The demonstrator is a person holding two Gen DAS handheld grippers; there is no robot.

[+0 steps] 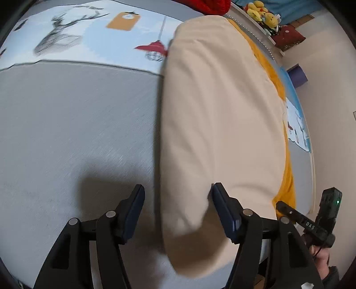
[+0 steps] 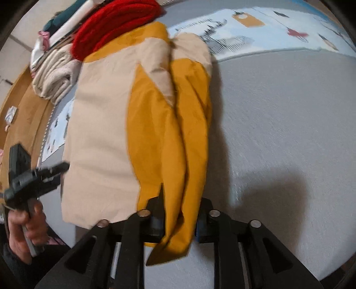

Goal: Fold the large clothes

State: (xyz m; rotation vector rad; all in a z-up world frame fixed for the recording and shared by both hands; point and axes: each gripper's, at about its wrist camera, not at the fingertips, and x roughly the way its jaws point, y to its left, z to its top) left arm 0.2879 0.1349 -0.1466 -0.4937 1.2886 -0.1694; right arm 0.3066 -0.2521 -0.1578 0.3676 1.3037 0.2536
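One large garment of cream and mustard-yellow cloth (image 1: 222,124) is laid along a grey bed sheet (image 1: 77,133), its length running away from both cameras. Two black two-finger grippers are seen. The left gripper (image 1: 178,207) is spread wide; the near cream end of the garment lies between its fingers, and the right-hand pad (image 1: 223,209) is touching the cloth's edge, but nothing is clamped. The right gripper (image 2: 178,219) is closed down onto a bunched fold of the mustard-yellow cloth (image 2: 175,142), which is pinched between its pads and hangs below them.

One printed blue-and-white cover (image 1: 89,37) is spread over the far part of the bed. One red knitted item (image 2: 118,22) and one folded off-white bundle (image 2: 53,77) are stacked beyond the garment; the pile is cut off at the frame's top. A few yellow plush toys (image 1: 263,13) sit on a shelf, too small and blurred to be counted. Both views are softened by motion blur.
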